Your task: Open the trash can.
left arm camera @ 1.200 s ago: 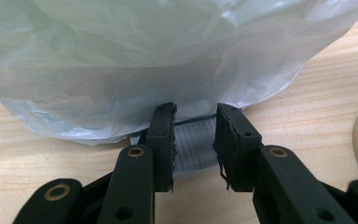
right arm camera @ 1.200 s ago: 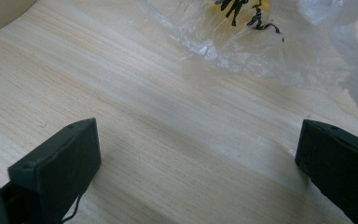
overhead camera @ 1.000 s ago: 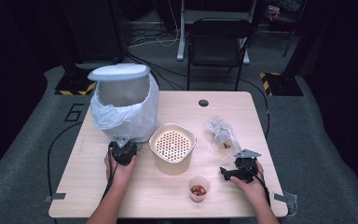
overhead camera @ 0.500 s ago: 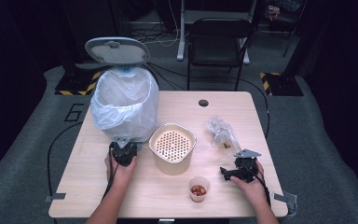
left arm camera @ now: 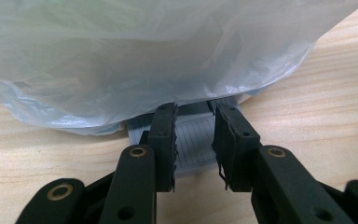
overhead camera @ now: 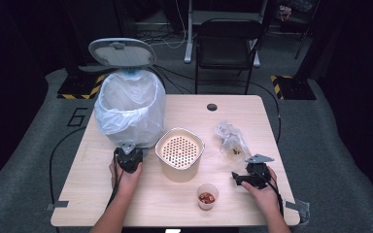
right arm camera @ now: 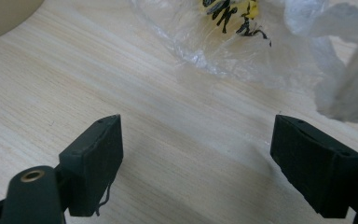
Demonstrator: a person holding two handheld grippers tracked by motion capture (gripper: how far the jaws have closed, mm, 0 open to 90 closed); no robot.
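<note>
A person sits at a wooden table (overhead camera: pixel 184 199) w/ a gripper in each hand. The left gripper (left arm camera: pixel 193 140) presses the grey pedal (left arm camera: pixel 193 144) at the foot of a pedal bin (overhead camera: pixel 131 114), jaws nearly clenched over it; the bin's lid (overhead camera: pixel 121 52) stands up, so the bin is already open. Its white liner bag (left arm camera: pixel 144 56) hangs just above the pedal. The right gripper (right arm camera: pixel 196 163) hovers over bare wood near a crumpled clear bag (right arm camera: pixel 242 42); its jaws have just been closing but sit wide, gripping nothing. Dropping waste in is apparently left. Yellow label w/ black writing inside the bag, too blurred to read. Floor mark "6" (overhead camera: pixel 79 118).
</note>
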